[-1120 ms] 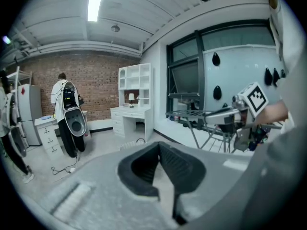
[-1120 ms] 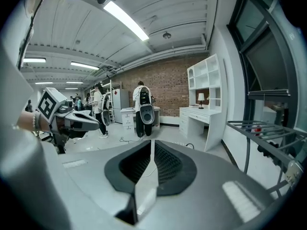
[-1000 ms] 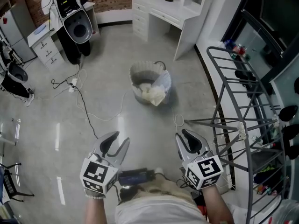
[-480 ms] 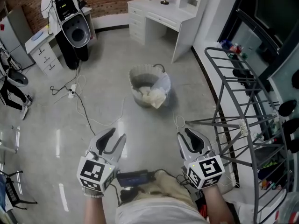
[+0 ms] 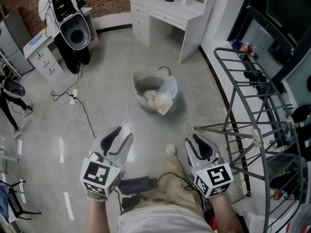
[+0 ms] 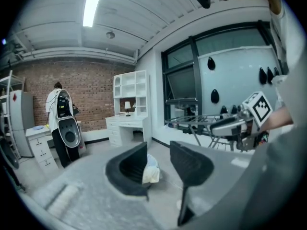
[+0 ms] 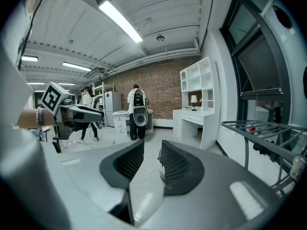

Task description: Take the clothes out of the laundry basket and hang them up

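Observation:
A grey laundry basket stands on the floor ahead of me, with pale clothes heaped in it and over its near rim. A dark wire drying rack stands to my right. Both grippers are held low in front of my body, well short of the basket. My left gripper is open and empty; in the left gripper view the basket shows between the jaws of the left gripper. My right gripper is also open with nothing in it, close beside the rack.
A white desk stands behind the basket, and a black-and-white machine with a white drawer unit at the back left. A black cable trails across the floor on the left. A person stands at the left edge.
I have stepped forward: a white shoe and a trouser leg now show between the grippers. Both grippers stay low and open; the right jaws stand slightly wider.

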Tool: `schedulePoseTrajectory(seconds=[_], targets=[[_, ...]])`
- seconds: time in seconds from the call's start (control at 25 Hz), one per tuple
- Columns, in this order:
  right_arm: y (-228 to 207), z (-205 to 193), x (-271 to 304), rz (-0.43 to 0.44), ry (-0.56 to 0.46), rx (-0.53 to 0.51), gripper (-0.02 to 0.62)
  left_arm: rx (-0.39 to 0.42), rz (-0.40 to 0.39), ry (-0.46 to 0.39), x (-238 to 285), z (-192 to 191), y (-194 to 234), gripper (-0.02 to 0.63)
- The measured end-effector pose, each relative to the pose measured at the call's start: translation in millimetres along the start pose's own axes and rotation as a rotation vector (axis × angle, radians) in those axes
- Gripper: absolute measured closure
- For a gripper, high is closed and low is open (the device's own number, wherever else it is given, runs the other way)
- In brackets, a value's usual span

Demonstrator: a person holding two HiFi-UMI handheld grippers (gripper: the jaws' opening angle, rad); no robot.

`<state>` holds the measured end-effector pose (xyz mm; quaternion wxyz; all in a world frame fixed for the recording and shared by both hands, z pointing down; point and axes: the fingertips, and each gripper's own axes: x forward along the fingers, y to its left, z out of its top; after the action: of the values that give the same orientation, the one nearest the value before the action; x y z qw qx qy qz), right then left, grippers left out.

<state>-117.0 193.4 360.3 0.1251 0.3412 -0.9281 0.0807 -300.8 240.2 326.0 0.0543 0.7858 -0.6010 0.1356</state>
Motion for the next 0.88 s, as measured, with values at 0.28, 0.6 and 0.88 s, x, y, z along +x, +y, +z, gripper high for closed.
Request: schedulePoseTrajectory(seconds=[0.28,0.6,0.88], targets=[[-64.6,12.9,78.1,0.056,0.007,0.004,0.494,0.001,0.012,0.026,88.9,12.5,30.5,0.463],[-142.8,24.5,175.9,0.157,0.059,-0.041,0.495,-0.019,0.012,0.084,208.3,1.6,67.9,0.466],[-200.1,9.2,242.4,0.21,0.133,-0.028,0.494,-0.089,0.048,0.14,285.1,-22.0,92.0,0.466]])
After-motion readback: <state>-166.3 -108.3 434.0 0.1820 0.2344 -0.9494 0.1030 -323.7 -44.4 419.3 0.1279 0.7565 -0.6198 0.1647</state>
